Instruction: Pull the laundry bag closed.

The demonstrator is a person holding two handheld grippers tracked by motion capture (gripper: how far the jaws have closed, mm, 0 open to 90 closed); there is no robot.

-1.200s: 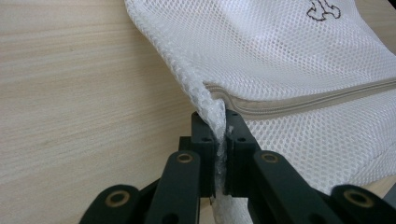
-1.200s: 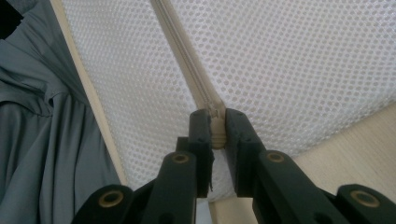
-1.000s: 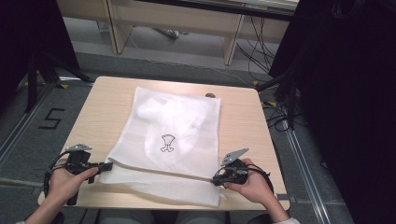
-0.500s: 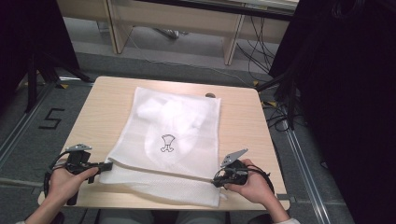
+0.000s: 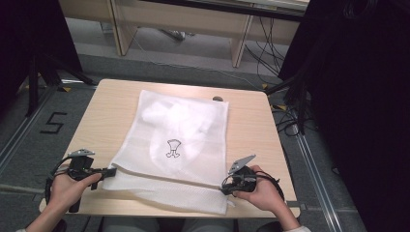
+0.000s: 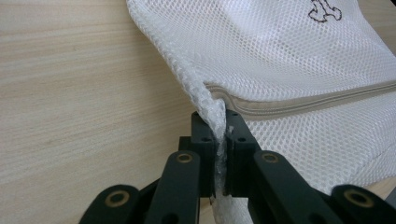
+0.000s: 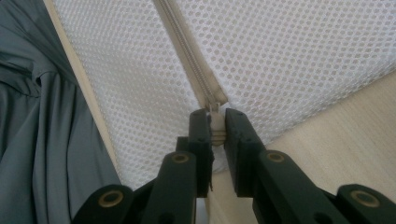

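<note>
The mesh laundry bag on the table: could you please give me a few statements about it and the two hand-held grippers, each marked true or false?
1. The left hand-held gripper is clamped on the edge of the mesh bag. True.
2. The right hand-held gripper hangs open above the table. False: its jaws are shut on the zipper pull at the end of the zipper.
3. The bag lies flat on the table. True.
4. The bag carries a large red logo. False: it shows a small dark emblem.
5. The bag is empty. False: something white shows through the mesh.
</note>
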